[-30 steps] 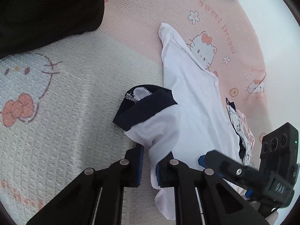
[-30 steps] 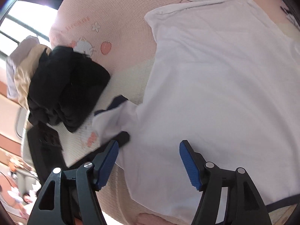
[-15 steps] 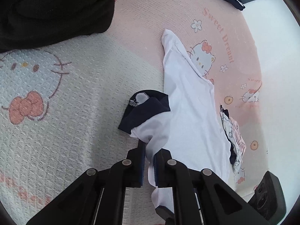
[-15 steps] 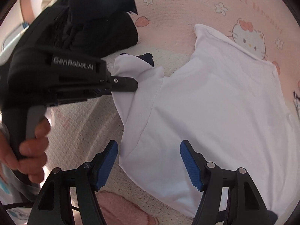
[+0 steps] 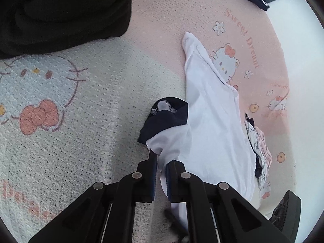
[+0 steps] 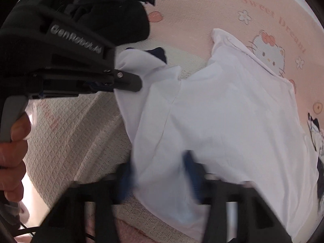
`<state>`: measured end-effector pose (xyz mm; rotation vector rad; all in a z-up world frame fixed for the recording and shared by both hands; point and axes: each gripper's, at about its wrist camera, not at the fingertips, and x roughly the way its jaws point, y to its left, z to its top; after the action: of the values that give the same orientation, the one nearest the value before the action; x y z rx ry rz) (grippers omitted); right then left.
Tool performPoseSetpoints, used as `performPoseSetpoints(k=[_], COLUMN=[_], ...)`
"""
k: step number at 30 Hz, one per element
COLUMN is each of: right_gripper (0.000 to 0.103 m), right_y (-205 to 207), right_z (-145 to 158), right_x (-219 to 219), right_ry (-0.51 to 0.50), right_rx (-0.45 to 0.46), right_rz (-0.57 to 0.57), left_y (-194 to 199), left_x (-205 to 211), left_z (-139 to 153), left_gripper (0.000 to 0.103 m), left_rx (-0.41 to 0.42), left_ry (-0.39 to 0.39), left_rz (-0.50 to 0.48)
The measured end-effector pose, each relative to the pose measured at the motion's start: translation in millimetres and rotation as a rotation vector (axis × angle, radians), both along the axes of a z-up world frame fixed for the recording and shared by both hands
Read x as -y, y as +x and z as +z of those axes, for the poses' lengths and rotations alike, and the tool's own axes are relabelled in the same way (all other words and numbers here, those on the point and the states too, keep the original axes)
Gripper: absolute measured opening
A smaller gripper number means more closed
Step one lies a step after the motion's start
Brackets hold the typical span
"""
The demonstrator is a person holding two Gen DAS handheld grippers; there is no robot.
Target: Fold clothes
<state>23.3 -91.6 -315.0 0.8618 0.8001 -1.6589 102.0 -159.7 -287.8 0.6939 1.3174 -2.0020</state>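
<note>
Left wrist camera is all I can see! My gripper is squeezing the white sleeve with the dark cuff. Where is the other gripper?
Observer: The right gripper is at the near edge of the white shirt, with cloth between its blue pads.
Operator: Is it biting the shirt yet?
Observer: Its jaws have just been closing, but the blur hides whether they pinch the cloth.
Operator: What does my gripper look like from there?
Observer: The left gripper shows side-on, clamped on the sleeve, and a hand is squeezing its grey trigger.
</note>
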Motion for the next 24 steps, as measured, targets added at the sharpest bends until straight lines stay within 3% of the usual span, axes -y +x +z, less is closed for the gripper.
performPoseSetpoints(k=[2, 4, 6, 9, 11, 15, 18, 20, 22, 24], right_gripper=[0.015, 0.014, 0.014, 0.014, 0.009, 0.009, 0.018, 0.045, 0.062, 0.064], right_y=[-11, -24, -44, -77, -92, -107, -107, -90, -75, -64], right_z=[2, 4, 1, -6, -12, -19, -13, -3, 6, 14], right_x=[-3, -6, -11, -22, -27, -30, -28, -32, -30, -29], right_ry=[-0.011, -0.03, -0.043, -0.082, -0.089, -0.085, -0.099, -0.098, -0.09, -0.092], right_rx=[0.06, 0.154, 0.309, 0.55, 0.618, 0.748, 0.718, 0.639, 0.553, 0.437], right_rz=[-0.04, -0.07, -0.124, -0.221, -0.261, -0.28, -0.244, -0.185, -0.127, -0.098], left_y=[0, -2, -4, -3, -1, 6, 12, 17, 24, 31], left_x=[-2, -3, -3, -3, -2, 2, 5, 7, 10, 11], left_z=[1, 3, 2, 0, -3, -6, -4, -1, -1, 3], left_gripper=[0.006, 0.006, 0.006, 0.006, 0.006, 0.006, 0.006, 0.006, 0.006, 0.006], left_rx=[0.022, 0.084, 0.127, 0.131, 0.125, 0.131, 0.085, 0.046, -0.032, -0.113], left_ry=[-0.024, -0.055, -0.071, -0.067, -0.057, -0.043, -0.027, -0.01, 0.055, 0.091], left_rz=[0.026, 0.029, 0.021, 0.022, 0.033, 0.047, 0.056, 0.063, 0.077, 0.089])
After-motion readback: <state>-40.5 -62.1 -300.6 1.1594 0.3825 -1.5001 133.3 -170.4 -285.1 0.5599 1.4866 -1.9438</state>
